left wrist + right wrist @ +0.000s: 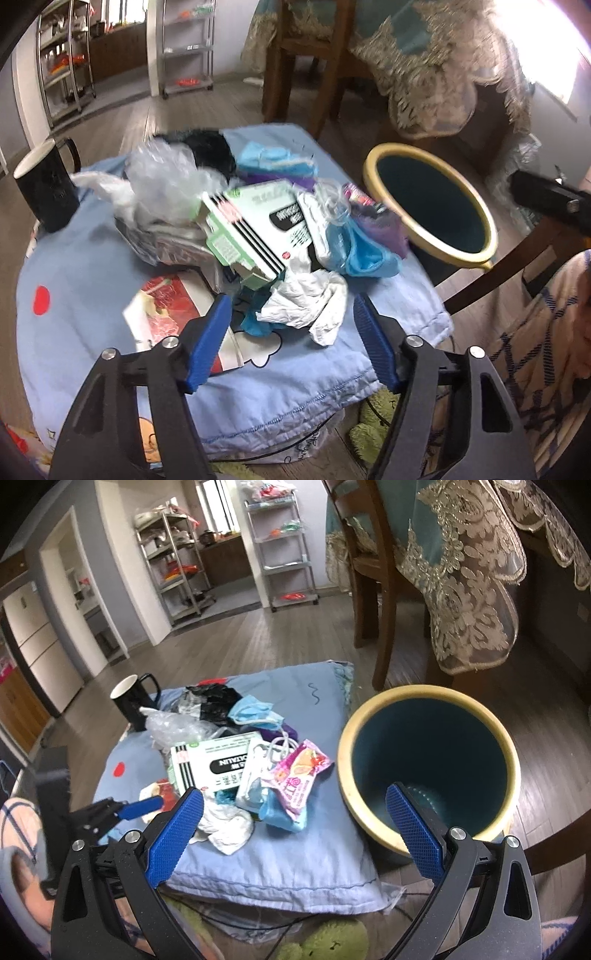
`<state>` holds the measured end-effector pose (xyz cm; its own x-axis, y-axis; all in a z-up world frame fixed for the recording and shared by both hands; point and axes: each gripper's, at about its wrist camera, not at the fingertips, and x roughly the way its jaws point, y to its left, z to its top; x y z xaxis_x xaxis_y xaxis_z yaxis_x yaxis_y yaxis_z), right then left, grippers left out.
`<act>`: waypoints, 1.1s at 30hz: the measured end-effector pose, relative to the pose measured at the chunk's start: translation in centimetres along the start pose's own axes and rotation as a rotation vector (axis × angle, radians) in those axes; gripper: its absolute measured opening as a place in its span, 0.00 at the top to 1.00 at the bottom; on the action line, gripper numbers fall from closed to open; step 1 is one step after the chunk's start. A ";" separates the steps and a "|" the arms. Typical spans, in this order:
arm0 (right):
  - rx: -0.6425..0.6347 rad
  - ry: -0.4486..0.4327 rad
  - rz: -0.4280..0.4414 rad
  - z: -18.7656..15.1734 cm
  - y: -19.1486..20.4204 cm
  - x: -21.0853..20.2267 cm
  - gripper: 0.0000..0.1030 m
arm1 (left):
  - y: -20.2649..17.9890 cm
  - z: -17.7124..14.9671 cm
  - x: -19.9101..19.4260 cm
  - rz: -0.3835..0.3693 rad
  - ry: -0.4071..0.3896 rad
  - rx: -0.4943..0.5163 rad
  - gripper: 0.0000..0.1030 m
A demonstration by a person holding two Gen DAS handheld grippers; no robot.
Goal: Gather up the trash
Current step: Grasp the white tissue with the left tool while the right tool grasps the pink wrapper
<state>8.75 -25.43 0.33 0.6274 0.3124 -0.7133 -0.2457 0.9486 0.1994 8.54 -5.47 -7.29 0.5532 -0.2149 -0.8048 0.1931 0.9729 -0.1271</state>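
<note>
Two grippers in view, neither gripping anything. Left gripper (291, 328): jaws partly apart, blue pads either side of a crumpled white tissue (310, 302) but not pressing it as far as the blurred frame shows. Right gripper (295, 827): jaws wide, nothing between them; its right pad sits in front of the bin (430, 698) mouth.

Trash sits in a heap mid-tabletop on a light blue cloth (295, 864): green-and-white carton (210, 760) on its side, pink snack wrapper (299, 775) lying on a blue mask (277, 812), second blue mask (255, 709) further back, clear plastic bag (173, 727), black plastic (214, 698).

Bin, yellow rim and dark teal inside, stands just beside the tabletop's right edge. Black mug (133, 698) upright at the far left, apart from the heap.
</note>
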 end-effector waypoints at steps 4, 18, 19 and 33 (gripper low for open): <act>-0.018 0.040 -0.006 0.0 0.0 1.3 0.05 | 0.6 -0.2 2.6 -0.003 0.080 -0.045 0.49; -0.087 0.146 0.000 -0.5 1.3 5.7 0.24 | 2.0 -0.7 2.4 -0.098 0.099 -0.113 0.82; -0.099 0.156 -0.004 -0.4 1.5 6.2 0.33 | 2.0 -0.7 2.3 -0.099 0.102 -0.118 0.82; -0.140 0.162 0.045 0.1 1.9 8.8 0.93 | 2.3 -1.5 -1.9 -0.130 0.059 -0.121 0.83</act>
<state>13.86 -20.84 -5.50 0.4890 0.3314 -0.8069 -0.3777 0.9143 0.1466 6.70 -2.73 -6.87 0.4807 -0.3377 -0.8092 0.1590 0.9411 -0.2983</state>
